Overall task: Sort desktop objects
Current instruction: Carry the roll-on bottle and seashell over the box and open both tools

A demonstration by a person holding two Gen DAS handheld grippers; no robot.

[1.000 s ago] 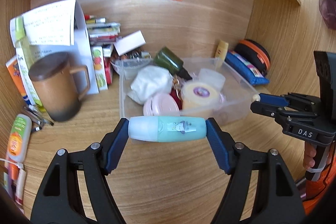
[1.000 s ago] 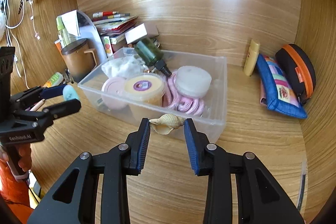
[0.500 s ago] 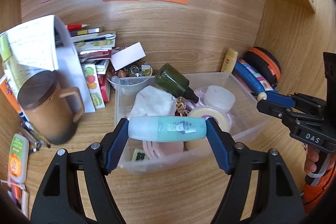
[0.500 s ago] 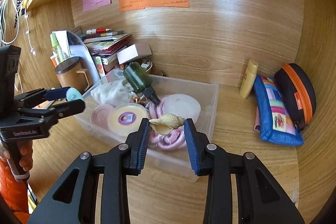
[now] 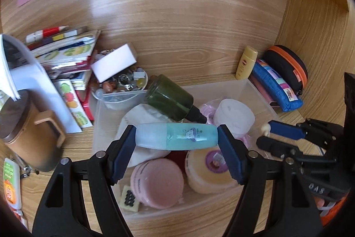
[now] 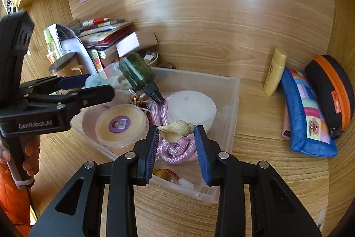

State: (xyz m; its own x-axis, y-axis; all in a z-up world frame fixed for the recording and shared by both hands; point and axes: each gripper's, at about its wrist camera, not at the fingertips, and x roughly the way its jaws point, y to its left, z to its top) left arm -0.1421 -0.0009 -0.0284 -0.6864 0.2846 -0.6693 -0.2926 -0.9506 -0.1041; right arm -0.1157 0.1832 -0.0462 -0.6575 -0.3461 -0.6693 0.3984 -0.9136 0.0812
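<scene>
My left gripper (image 5: 176, 137) is shut on a pale teal tube (image 5: 176, 136), held crosswise over the clear plastic bin (image 5: 258, 90). My right gripper (image 6: 176, 132) is shut on a tan seashell (image 6: 176, 130) above the bin's (image 6: 230, 103) right half. The bin holds a green bottle (image 5: 170, 100), a pink round tin (image 5: 158, 182), a yellow tub with a purple label (image 5: 210, 172), a white round lid (image 5: 235, 116), pink rope (image 6: 175, 151) and white cloth. In the left wrist view the right gripper (image 5: 269, 132) shows at the right; in the right wrist view the left gripper (image 6: 93, 87) shows at the left.
A brown lidded mug (image 5: 28, 132), a paper stack and small boxes (image 5: 66, 54) crowd the left. A yellow bottle (image 6: 275, 71), a blue pouch (image 6: 308, 114) and a black and orange case (image 6: 332, 90) lie at the right. Wooden walls close in behind and on both sides.
Both grippers have moved forward from in front of the bin to over it, each keeping its object. The bin's contents now lie under the fingers.
</scene>
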